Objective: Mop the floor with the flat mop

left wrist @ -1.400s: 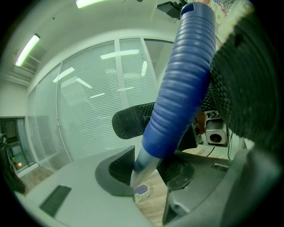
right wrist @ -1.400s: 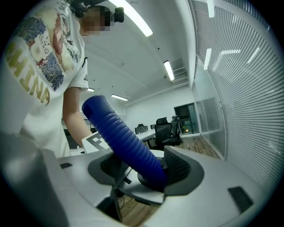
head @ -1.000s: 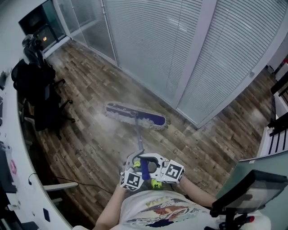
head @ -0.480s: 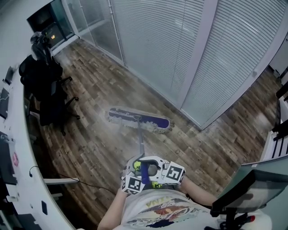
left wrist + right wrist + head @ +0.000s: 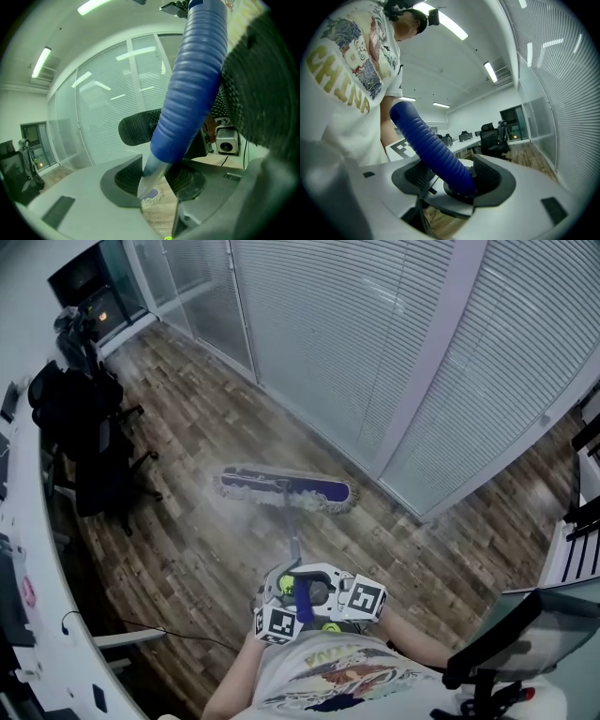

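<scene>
- The flat mop point(image 5: 284, 490), with a long blue pad fringed in white, lies flat on the brown wood-plank floor point(image 5: 187, 549). It is well out ahead of the person, and its length runs left to right.
- Its silver pole point(image 5: 290, 526) slants from the middle of the pad back toward the person and ends in a blue ribbed grip point(image 5: 303, 601).
- The left tongs point(image 5: 292, 570) pinch the silver pole point(image 5: 151, 176) just where the blue ribbed grip point(image 5: 192, 93) ends, a dark pad on either side.
- The right tongs point(image 5: 307, 592) come in from the right, just behind the left pair. They are spread wide around the blue ribbed grip point(image 5: 431, 145), and their pads lie against its sides.
- Nearest of all is the person's white printed T-shirt point(image 5: 328, 676), just behind both pairs of tongs.
- Beyond the mop, a glass wall with white slatted blinds point(image 5: 328, 334) crosses the far side.
- At the far left a black office chair point(image 5: 89, 437) stands beside a curved white table point(image 5: 42, 615).
</scene>
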